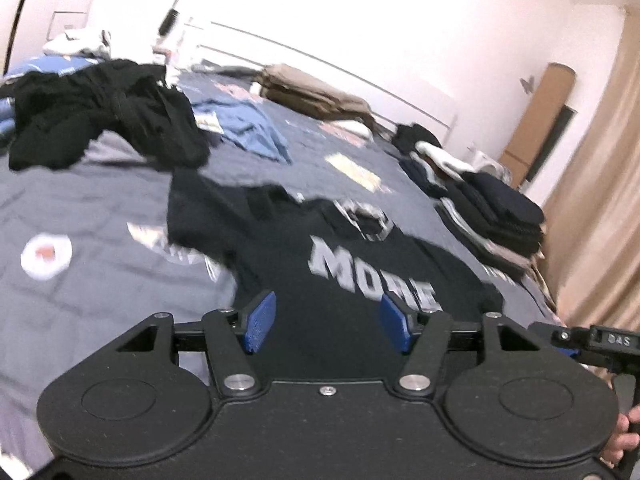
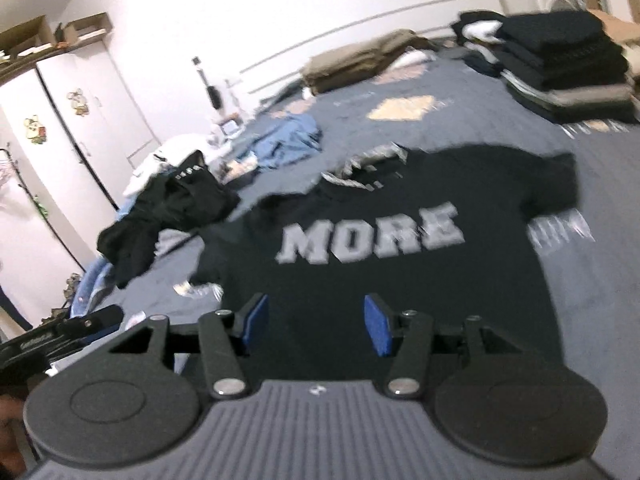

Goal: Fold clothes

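Black T-shirt [image 1: 304, 248] printed MORE is lying spread flat on the grey-blue bed [image 1: 100, 208], near edge just under me. I am holding my left hand-held gripper [image 1: 328, 324] and right hand-held gripper [image 2: 316, 324] over its hem, both wide apart, gripping nothing. Folded stack [image 2: 568, 64] is sitting far right; black heap [image 1: 100, 120] far left.
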`<state>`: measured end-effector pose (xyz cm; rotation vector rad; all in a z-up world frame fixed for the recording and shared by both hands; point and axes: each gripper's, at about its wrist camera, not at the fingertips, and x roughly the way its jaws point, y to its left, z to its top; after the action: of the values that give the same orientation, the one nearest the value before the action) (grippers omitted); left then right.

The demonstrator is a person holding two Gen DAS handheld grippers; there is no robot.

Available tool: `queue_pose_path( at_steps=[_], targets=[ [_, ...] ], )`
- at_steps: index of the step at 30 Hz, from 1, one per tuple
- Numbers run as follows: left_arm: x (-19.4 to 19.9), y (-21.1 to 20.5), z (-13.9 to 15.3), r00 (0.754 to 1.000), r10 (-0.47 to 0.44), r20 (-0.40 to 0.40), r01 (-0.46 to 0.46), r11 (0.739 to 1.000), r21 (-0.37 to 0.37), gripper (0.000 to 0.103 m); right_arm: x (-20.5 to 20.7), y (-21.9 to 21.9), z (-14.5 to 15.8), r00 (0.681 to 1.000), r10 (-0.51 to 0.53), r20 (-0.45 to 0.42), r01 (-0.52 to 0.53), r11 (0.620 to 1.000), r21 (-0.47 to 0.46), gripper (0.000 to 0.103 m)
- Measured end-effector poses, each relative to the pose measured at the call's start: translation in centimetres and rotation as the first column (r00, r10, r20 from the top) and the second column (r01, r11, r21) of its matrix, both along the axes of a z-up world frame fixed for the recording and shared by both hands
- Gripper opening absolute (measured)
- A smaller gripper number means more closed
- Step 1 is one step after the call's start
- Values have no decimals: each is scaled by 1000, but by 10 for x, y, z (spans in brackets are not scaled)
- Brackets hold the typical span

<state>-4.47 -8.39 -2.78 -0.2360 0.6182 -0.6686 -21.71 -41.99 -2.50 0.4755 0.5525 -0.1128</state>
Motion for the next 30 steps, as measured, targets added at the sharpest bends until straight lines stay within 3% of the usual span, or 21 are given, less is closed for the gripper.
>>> queue_pose_path(
  at_steps=[4, 12, 17, 22, 30],
  targets=[
    [33, -6, 0, 998, 52, 16, -53, 998, 15, 58, 35, 3, 12, 999, 28, 36, -28, 1000, 4, 52],
    [98, 7, -25, 980, 153, -125, -160, 986, -51, 58, 102, 26, 10, 993, 111, 42, -109, 993, -49, 52],
    [132, 11, -49, 958, 206, -198, -225, 971, -83, 58, 123, 32, -5, 987, 155, 46, -151, 986, -75, 53],
    [150, 9, -75, 941, 224, -254, -253, 964, -87, 58, 122, 40, -18, 985, 162, 59, -150, 974, -167, 53],
    [175, 3, -88, 920, 230, -317, -280, 952, -122, 58, 127, 39, -19, 972, 220, 84, -215, 975, -62, 53]
  ],
)
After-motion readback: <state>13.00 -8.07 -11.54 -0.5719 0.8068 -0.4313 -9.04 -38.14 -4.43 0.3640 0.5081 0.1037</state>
